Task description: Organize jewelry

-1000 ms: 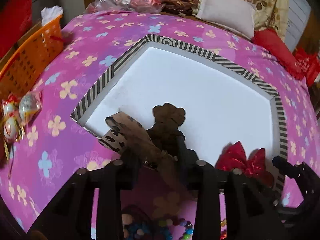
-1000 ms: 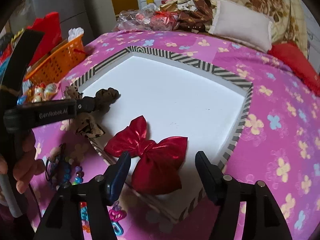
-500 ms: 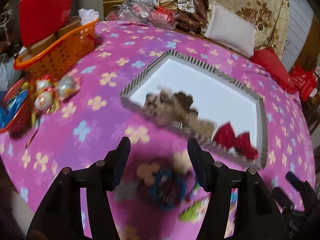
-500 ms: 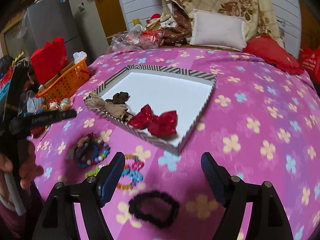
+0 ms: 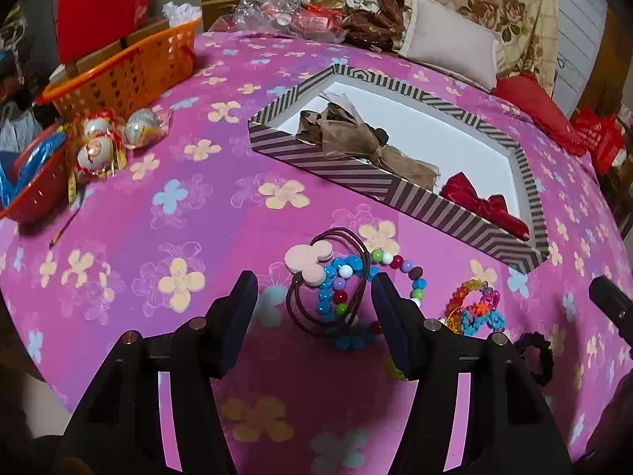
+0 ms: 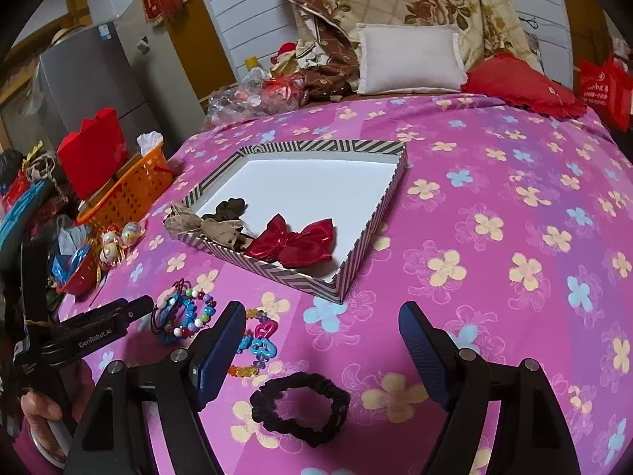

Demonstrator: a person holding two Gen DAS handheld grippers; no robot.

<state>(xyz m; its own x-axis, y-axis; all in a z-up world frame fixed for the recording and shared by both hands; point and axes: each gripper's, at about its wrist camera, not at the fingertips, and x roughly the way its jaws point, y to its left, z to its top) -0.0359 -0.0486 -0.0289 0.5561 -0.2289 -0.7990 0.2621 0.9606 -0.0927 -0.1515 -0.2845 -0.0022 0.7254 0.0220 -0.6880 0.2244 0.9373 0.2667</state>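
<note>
Striped tray (image 6: 358, 253) – red bow (image 6: 296, 239), tan bow (image 6: 215, 229) inside | both grippers' fingers apart, empty

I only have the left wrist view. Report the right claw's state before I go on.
Observer: The right claw is open, with nothing pressed between its pads.
Operator: Tell me what lies nearest to it.
Observer: A black scrunchie. It is a whole ring lying flat on the bedspread, just ahead of the claw and untouched.
Operator: Check the tray behind the brown bow.
Observer: In the striped tray, a dark brown ruffled piece lies behind the brown bow. Your view shows only a sliver of it.
</note>
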